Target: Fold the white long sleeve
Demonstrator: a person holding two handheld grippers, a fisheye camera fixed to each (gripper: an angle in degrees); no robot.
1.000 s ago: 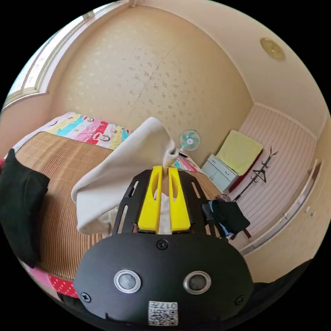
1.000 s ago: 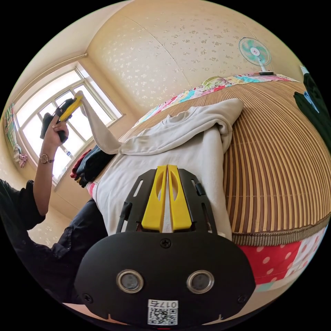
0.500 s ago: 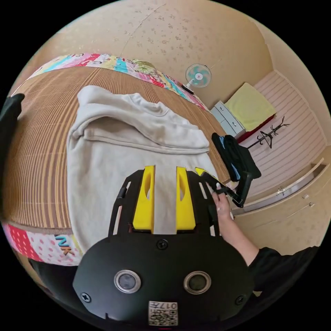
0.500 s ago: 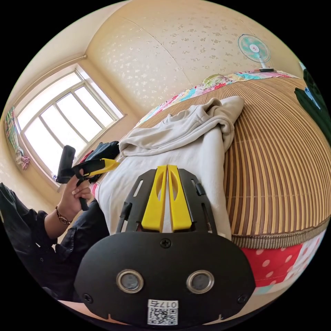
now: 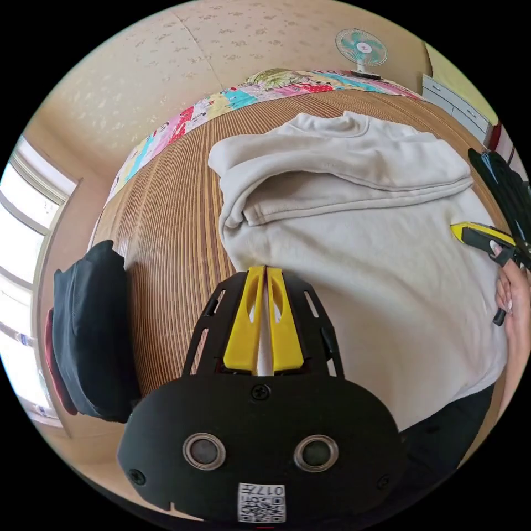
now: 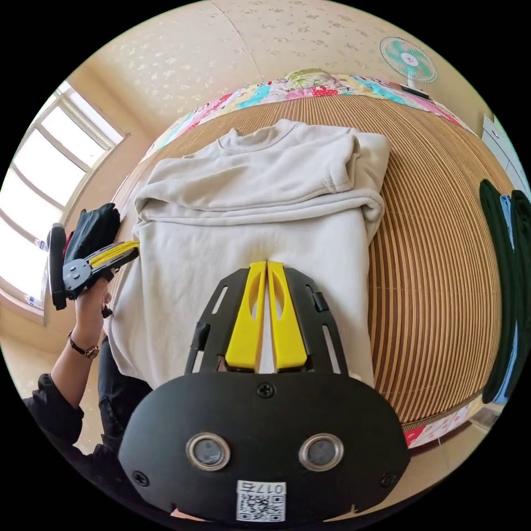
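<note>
**Both grippers at the shirt's hem edge, jaws closed**

Shirt (image 5: 354, 232) lies flat on the bamboo mat (image 5: 171, 221) of the bed, collar toward the far edge, hem at the near edge by me. Both sleeves are folded across the chest; cuff of one sits near the right shoulder in the right gripper view.

Left gripper (image 5: 264, 271): jaws drawn together, tips at the shirt's left side edge near the hem. White fabric shows in the slit between them, but I can't tell if they actually pinch it. Seen from the right gripper view it sits (image 6: 130, 249) just beside that same edge, my hand (image 6: 88, 301) around the handle.

Right gripper (image 6: 266, 266): jaws together over the lower body of the shirt, fabric visible in the gap; grip not confirmable. From the left gripper view only its tip (image 5: 462, 228) shows at the frame edge, rest cut off.

Dark clothes pile (image 5: 88, 332) at the mat's left edge, another (image 6: 506, 298) at the right edge.

Change vs half a second ago: left jaws were spread apart above the shirt, now closed and lower at the side edge. Sleeve fold looks flatter.
</note>
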